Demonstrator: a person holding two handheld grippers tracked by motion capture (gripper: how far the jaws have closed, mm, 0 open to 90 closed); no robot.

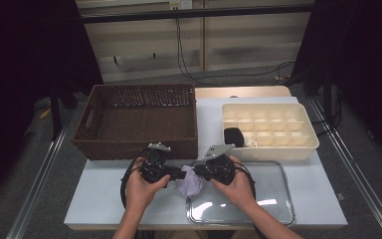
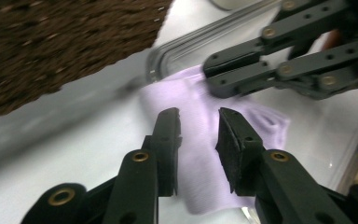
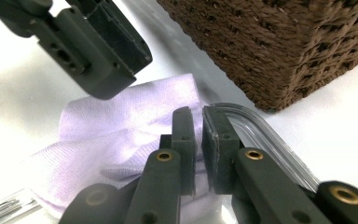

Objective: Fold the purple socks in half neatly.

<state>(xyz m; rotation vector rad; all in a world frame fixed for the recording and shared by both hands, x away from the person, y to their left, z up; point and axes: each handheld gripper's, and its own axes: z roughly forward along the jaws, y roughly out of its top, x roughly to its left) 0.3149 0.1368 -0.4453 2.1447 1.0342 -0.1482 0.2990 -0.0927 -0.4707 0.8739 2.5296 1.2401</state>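
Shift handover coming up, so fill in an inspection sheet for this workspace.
Surface: white table, bare at the front left.
Job's things: lilac cloth bunched at the corner of the clear tray, lying partly over its rim.
Clutter: brown wicker basket; cream divided box with a black item and a white item in its near-left cells.
Grippers: left gripper open, jaws astride the cloth without pressing it; right gripper shut on the cloth's edge.
Cables: black loop at the left gripper; black leads on the floor behind.
Surroundings: pale wall panels, dark curtains on both sides.
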